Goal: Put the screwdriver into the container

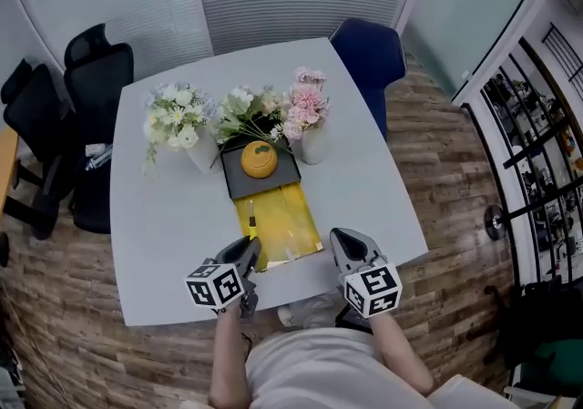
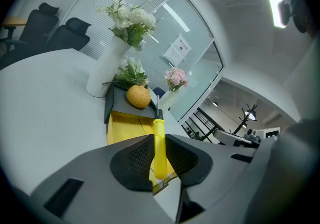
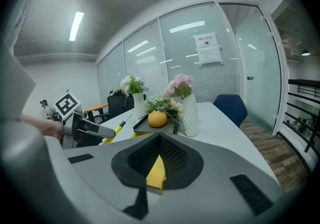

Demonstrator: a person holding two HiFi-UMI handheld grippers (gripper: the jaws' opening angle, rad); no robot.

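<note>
My left gripper is shut on the yellow handle of the screwdriver, just above the near end of the yellow open container. The screwdriver's black collar and metal shaft point forward toward a dark tray. In the right gripper view, the left gripper holds the screwdriver tilted up. My right gripper hovers at the container's near right corner, with its jaws closed and nothing held. A strip of the yellow container shows below the jaws.
A dark tray with an orange round fruit lies beyond the container. Behind it stand vases of white flowers, green and white flowers and pink flowers. Black chairs and a blue chair ring the white table.
</note>
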